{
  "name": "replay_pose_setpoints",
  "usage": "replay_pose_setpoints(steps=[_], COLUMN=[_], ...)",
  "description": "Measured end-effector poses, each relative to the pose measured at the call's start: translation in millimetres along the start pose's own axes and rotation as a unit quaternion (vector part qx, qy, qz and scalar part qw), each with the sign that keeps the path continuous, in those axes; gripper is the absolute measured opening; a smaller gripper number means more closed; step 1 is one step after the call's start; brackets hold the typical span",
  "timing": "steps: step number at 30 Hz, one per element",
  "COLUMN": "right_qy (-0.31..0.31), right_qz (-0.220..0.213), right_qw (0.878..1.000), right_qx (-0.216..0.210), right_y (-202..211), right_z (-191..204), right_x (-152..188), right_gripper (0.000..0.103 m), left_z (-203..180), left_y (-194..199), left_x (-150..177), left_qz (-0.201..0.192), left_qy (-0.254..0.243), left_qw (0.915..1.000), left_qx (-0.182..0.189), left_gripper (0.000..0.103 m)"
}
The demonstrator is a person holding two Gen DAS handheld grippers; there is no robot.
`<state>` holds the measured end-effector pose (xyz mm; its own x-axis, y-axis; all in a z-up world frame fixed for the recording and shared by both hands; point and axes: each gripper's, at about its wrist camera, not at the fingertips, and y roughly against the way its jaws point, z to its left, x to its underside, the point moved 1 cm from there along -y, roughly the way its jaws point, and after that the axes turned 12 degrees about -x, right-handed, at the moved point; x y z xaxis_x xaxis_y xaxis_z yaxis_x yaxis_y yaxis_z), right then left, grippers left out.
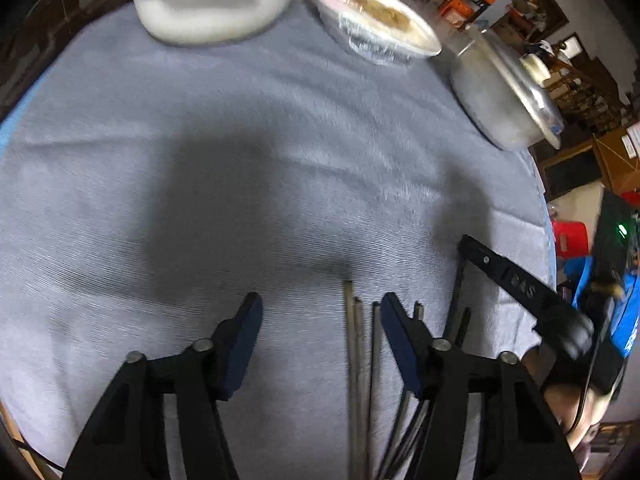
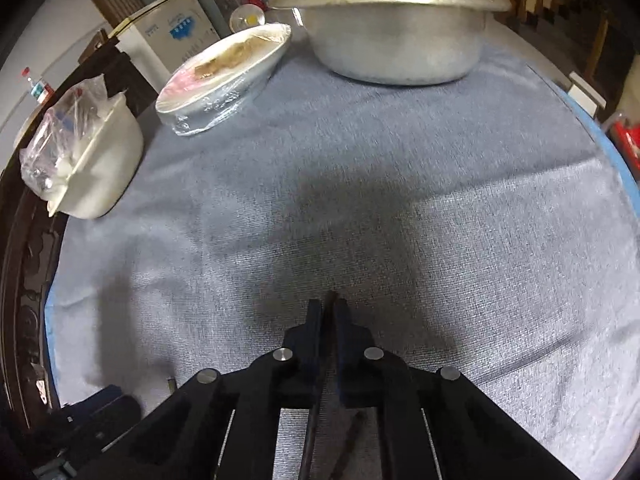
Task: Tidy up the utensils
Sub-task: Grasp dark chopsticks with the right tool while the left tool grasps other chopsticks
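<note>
On the grey cloth (image 1: 240, 140), chopsticks (image 1: 356, 360) lie between the left gripper's (image 1: 320, 320) parted jaws, untouched. The right gripper (image 2: 329, 312) is clamped on one chopstick (image 2: 330, 300) near its tip.

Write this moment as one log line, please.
left tongs: open over chopsticks | right tongs: shut on one chopstick | cloth: three covered dishes at far edge

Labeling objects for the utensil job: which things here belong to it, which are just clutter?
Job:
- chopsticks on the cloth
- one chopstick in the right gripper
- left gripper

Clutter:
- metal pot
- wrapped dish
- white bowl
</note>
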<state>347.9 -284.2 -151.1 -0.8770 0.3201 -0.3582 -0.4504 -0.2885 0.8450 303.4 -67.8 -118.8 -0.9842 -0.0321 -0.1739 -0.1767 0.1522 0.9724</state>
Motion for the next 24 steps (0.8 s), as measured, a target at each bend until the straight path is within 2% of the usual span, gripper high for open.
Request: replay_pose_setpoints(steps=[3, 4, 7, 9, 10, 12, 19, 24], right_qy=[-0.004, -0.01, -0.017, -0.016, -0.017, -0.02, -0.029, -0.017], right_qz=[-0.014, -0.019, -0.037, -0.051, -0.056, -0.067, -0.09, -0.097], right_qw=[1.0, 0.999, 0.997, 0.996, 0.995, 0.993, 0.987, 0.986], right_qx=[-0.023, -0.035, -0.064, -0.076, -0.08, -0.093, -0.13, -0.136], right_y=[6.5, 9.3, 23.6, 37.9, 43.9, 57.8, 78.8, 90.6], right_z=[-7.4, -12.1, -22.6, -28.5, -31.1, -37.6, -46.9, -45.1], right_x=[3.4, 5.2, 11.3, 16.2, 18.1, 22.8, 39.9, 53.1], right_gripper=[0.006, 0.006, 0.006, 0.006, 0.006, 0.006, 0.006, 0.006], left_z=[-7.8, -9.5, -13.8, -16.3, -18.5, -22.5, -29.0, -30.9], left_y=[-11.2, -9.4, -11.0, -12.5, -11.7, -11.1, -8.2, -8.0], left_x=[0.0, -0.6, -4.1, -3.3, -1.2, 1.8, 4.4, 9.8], left_qz=[0.015, 0.003, 0.0, -0.001, -0.009, -0.017, -0.03, -0.046], left_qy=[0.008, 0.01, 0.02, 0.02, 0.016, 0.003, -0.02, -0.041], left_qw=[0.9999, 0.9999, 0.9998, 0.9997, 0.9995, 0.9988, 0.9975, 0.9957], left_qx=[-0.003, -0.008, -0.009, -0.014, -0.025, -0.047, -0.061, -0.069], left_gripper=[0.046, 0.045, 0.042, 0.027, 0.024, 0.012, 0.009, 0.01])
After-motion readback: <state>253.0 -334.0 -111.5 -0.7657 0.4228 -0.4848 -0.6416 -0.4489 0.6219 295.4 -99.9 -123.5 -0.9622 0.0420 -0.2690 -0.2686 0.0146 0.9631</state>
